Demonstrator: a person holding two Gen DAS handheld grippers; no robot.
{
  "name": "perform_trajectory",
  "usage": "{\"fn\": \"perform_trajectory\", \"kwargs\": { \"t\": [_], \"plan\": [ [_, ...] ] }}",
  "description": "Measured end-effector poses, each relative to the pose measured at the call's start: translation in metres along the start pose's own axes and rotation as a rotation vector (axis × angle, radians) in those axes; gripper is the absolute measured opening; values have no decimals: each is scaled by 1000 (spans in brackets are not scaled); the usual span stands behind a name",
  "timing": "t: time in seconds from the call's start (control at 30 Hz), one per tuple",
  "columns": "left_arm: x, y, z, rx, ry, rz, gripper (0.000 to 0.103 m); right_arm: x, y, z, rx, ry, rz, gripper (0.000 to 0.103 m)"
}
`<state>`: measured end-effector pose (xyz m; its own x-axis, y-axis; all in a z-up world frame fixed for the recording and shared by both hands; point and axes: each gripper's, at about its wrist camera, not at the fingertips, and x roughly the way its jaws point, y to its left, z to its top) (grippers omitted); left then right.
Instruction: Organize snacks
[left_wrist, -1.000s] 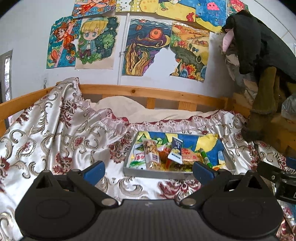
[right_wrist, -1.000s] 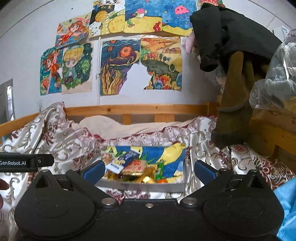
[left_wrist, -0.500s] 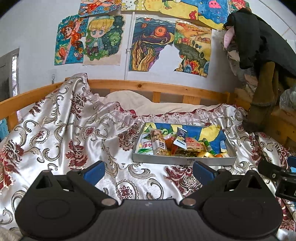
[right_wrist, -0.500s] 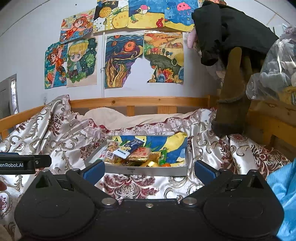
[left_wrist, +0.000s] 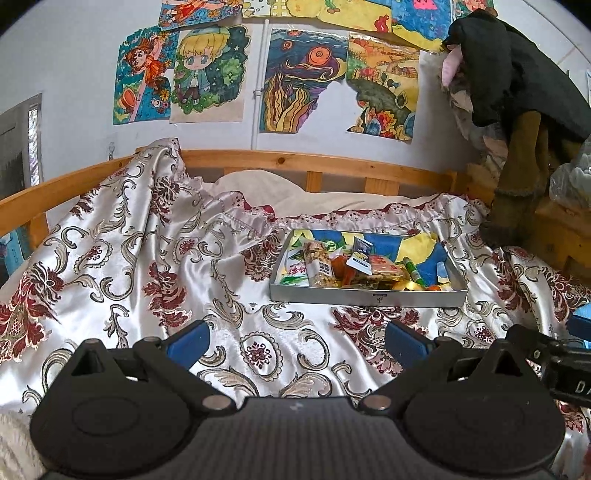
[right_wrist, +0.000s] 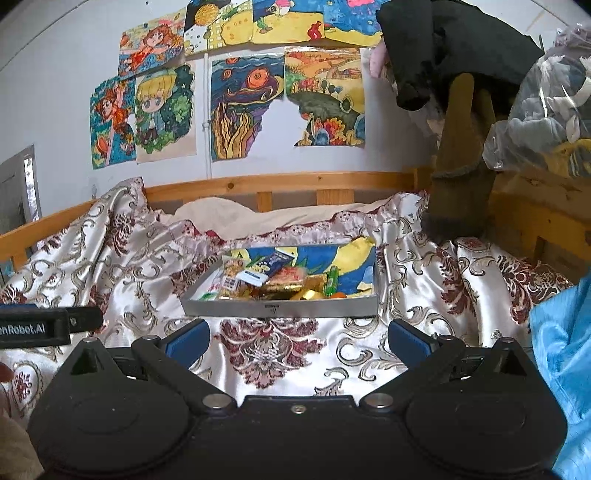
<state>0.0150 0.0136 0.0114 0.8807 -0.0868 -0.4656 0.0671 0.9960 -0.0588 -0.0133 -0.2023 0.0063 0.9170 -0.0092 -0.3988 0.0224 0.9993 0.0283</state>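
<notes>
Snacks (left_wrist: 343, 264) are sitting piled in the grey tray (left_wrist: 365, 297) on the bed; you are backing away, the tray shrinking in view. Left gripper (left_wrist: 295, 341) and right gripper (right_wrist: 297, 339) are gaping wide, carrying nothing, so sorting is either pending or finished.

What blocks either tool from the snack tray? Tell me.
Nothing visible does. Only bare bedspread lies between the open right tool and the tray, and likewise ahead of the open left tool, whose tray sits slightly to its right. Snacks lie piled inside the tray.
</notes>
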Motion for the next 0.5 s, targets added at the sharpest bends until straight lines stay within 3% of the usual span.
{"fn": "perform_trajectory", "kwargs": {
  "t": [0.5],
  "plan": [
    [5, -1, -9, 8, 55, 24, 103, 6, 2, -7, -3, 51, -35, 102]
  ]
}}
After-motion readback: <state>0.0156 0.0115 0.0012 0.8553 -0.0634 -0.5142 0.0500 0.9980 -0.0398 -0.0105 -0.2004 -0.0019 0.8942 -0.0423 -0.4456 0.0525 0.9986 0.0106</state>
